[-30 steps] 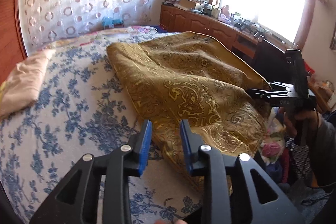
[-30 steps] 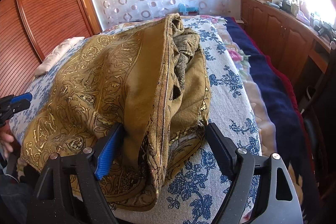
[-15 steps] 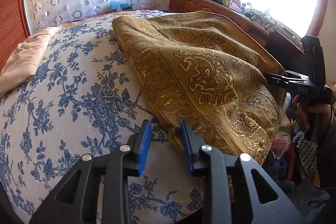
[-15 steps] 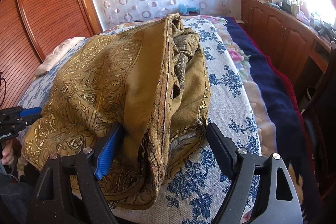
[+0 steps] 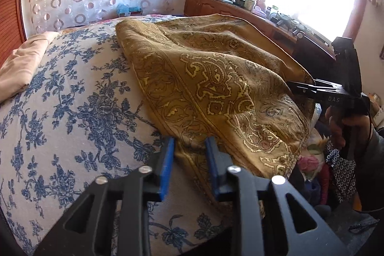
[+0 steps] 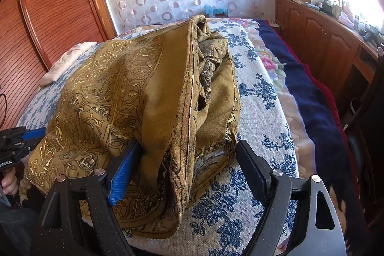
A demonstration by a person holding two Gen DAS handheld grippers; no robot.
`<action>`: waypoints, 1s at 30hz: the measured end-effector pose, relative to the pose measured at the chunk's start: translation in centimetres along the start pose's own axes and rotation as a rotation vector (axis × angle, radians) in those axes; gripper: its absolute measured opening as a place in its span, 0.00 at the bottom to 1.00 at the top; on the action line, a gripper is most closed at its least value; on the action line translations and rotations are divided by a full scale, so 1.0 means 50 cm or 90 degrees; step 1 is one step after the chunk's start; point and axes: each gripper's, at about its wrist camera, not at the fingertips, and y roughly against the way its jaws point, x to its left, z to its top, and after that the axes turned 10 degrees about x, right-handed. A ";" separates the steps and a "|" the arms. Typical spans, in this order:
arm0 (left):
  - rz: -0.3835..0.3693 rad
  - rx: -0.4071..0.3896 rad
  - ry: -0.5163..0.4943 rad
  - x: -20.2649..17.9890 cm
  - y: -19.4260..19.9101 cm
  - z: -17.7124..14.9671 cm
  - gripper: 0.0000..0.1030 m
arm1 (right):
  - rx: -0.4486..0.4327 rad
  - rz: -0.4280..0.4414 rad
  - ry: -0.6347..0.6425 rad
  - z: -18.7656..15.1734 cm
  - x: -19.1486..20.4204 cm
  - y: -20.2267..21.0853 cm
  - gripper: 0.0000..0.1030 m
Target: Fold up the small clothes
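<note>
Lying bunched on the bed (image 5: 72, 116), the cloth (image 5: 216, 78) has its near edge between the parted fingers of the left gripper (image 5: 189, 160), not yet pinched. The right gripper (image 6: 187, 172) is spread wide around the thick bundled end (several loose layers). Closing now risks catching only one layer, so the fold would drag crooked or slip off the bed's edge.

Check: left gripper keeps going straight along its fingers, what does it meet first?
Most likely the near hem of the gold paisley cloth, already lying between the open fingers of the left gripper on the floral bedsheet. Whether the pads touch it yet is unclear.
</note>
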 end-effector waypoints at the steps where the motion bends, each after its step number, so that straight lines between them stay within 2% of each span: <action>1: 0.006 0.000 -0.005 -0.003 0.000 0.000 0.16 | 0.001 -0.001 0.000 0.001 0.001 0.001 0.80; 2: 0.009 -0.001 -0.008 -0.004 0.000 0.000 0.14 | 0.002 -0.002 0.000 -0.001 0.005 0.003 0.80; 4: 0.006 -0.008 -0.009 -0.006 0.005 -0.002 0.04 | 0.006 -0.007 0.004 0.000 0.009 0.003 0.80; 11: -0.005 -0.010 -0.005 -0.007 0.017 -0.003 0.02 | 0.014 -0.021 0.028 -0.006 0.023 0.000 0.77; 12: -0.008 -0.006 -0.005 -0.006 0.016 -0.002 0.03 | 0.014 -0.022 0.029 -0.005 0.024 -0.001 0.77; 13: -0.006 -0.004 -0.008 -0.006 0.015 -0.002 0.11 | 0.014 -0.022 0.029 -0.005 0.024 -0.002 0.77; 18: -0.006 0.011 -0.006 -0.007 0.006 -0.001 0.20 | 0.012 -0.022 0.029 -0.007 0.023 -0.002 0.77; 26: -0.056 0.025 0.061 0.018 0.003 -0.002 0.22 | 0.012 -0.023 0.030 -0.008 0.023 -0.003 0.76; 30: -0.062 0.042 0.062 0.010 0.006 -0.006 0.22 | 0.018 -0.024 0.047 -0.010 0.031 0.000 0.63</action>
